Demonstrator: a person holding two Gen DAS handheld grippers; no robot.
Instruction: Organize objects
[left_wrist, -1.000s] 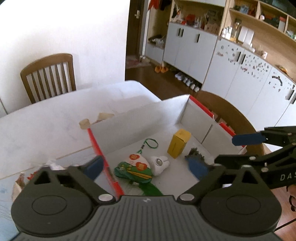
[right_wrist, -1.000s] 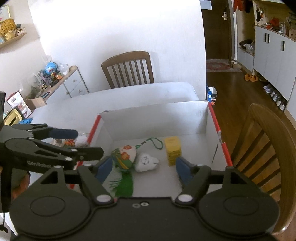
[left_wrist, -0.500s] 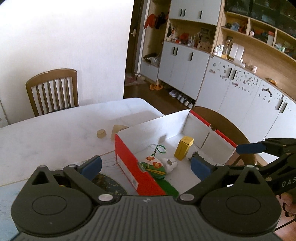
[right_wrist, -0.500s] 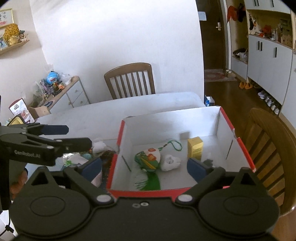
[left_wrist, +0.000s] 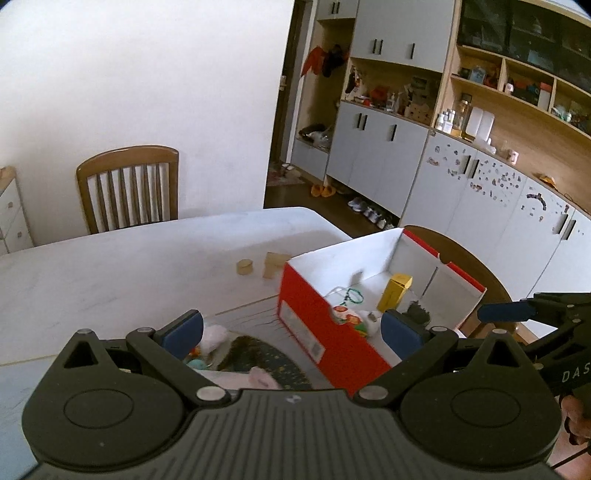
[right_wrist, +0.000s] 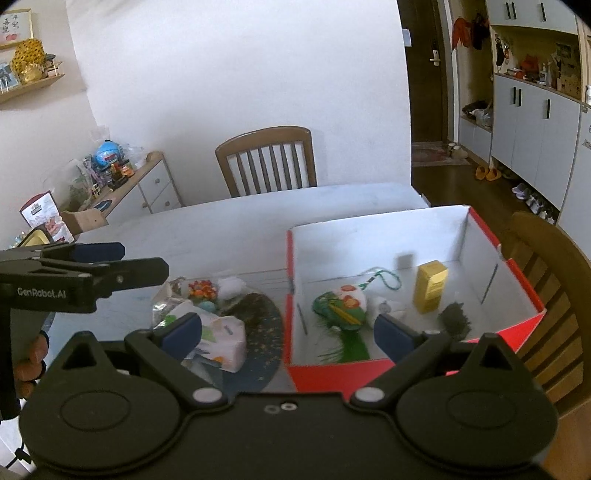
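A red box (right_wrist: 406, 373) with a white inside stands on the table, on the right in both views. In it lie a yellow carton (right_wrist: 430, 286), a green and white sachet (right_wrist: 338, 304), a white tooth plush (right_wrist: 386, 308) and a dark fuzzy lump (right_wrist: 456, 319). Left of the box, a dark mat (right_wrist: 258, 321) bears a patterned white packet (right_wrist: 221, 339), a white pompom (right_wrist: 231, 286) and an orange trinket (right_wrist: 201, 288). My right gripper (right_wrist: 288, 330) hangs open and empty over the box's near left corner. My left gripper (left_wrist: 291, 328) is open and empty over the mat and the box's red wall (left_wrist: 317, 332).
Two small wooden blocks (left_wrist: 244, 266) lie on the white table (left_wrist: 110, 266) behind the box. One wooden chair (right_wrist: 266, 162) stands at the far side. Another chair (right_wrist: 546, 295) is right beside the box. Cupboards (left_wrist: 388, 155) line the right wall.
Both grippers have drawn back from inside the box, and its red outer walls now show. The mat with its pile has come into view. The right jaws have widened.
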